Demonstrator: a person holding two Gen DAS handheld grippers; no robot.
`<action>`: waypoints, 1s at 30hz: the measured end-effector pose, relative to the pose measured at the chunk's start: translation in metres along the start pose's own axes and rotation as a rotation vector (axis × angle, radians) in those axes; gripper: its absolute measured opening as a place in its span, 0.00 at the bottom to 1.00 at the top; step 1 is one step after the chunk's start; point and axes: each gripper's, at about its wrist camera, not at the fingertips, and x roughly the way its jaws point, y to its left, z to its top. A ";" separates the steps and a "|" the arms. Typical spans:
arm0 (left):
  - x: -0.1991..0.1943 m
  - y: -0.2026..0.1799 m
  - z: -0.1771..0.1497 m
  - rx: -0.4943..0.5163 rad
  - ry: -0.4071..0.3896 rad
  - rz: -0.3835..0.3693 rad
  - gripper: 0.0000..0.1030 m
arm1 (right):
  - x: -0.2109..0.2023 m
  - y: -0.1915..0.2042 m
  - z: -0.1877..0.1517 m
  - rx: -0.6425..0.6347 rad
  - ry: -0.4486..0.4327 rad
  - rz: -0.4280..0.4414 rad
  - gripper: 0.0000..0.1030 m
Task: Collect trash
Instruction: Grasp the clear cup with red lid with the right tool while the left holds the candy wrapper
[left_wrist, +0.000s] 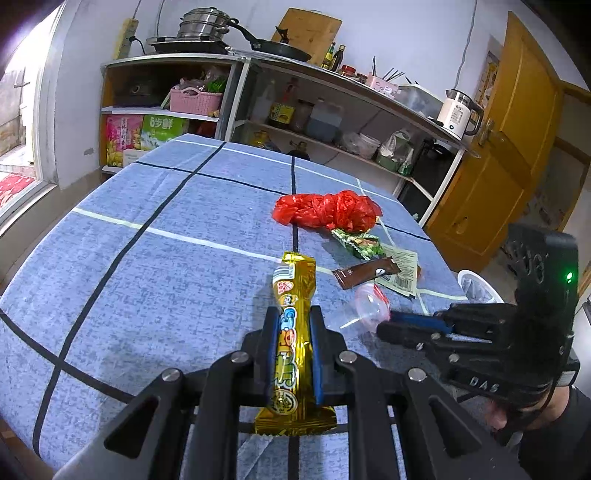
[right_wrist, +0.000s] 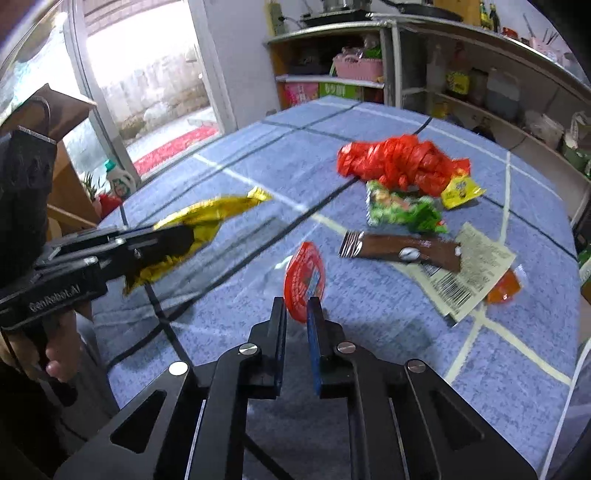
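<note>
My left gripper (left_wrist: 293, 314) is shut on a long gold snack wrapper (left_wrist: 295, 280), which hangs above the blue checked tablecloth (left_wrist: 147, 277). The right wrist view shows the same wrapper (right_wrist: 218, 210) sticking out of the left gripper (right_wrist: 184, 236) at the left. My right gripper (right_wrist: 297, 302) has its narrow jaws closed on the rim of a small clear cup with a red lid (right_wrist: 304, 280), tipped up on edge. In the left wrist view that cup (left_wrist: 371, 306) sits at the right gripper's (left_wrist: 384, 326) tips.
More litter lies on the cloth: a crumpled red plastic bag (right_wrist: 399, 162), a green wrapper (right_wrist: 402, 210), a small yellow wrapper (right_wrist: 461, 192), a brown sachet (right_wrist: 402, 253), a barcode label (right_wrist: 469, 273) and an orange scrap (right_wrist: 504, 290). A white bin (left_wrist: 476, 286) stands past the table's right edge. Kitchen shelves (left_wrist: 332, 110) lie behind.
</note>
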 end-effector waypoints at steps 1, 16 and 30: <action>0.000 0.001 0.000 -0.004 0.001 0.000 0.16 | 0.000 -0.001 0.002 0.005 -0.006 0.004 0.33; -0.013 0.020 0.001 -0.045 -0.031 -0.003 0.16 | 0.035 0.029 0.012 -0.046 0.053 -0.097 0.49; -0.003 -0.004 0.004 -0.008 -0.018 -0.031 0.16 | -0.014 0.003 0.002 0.028 -0.038 -0.169 0.47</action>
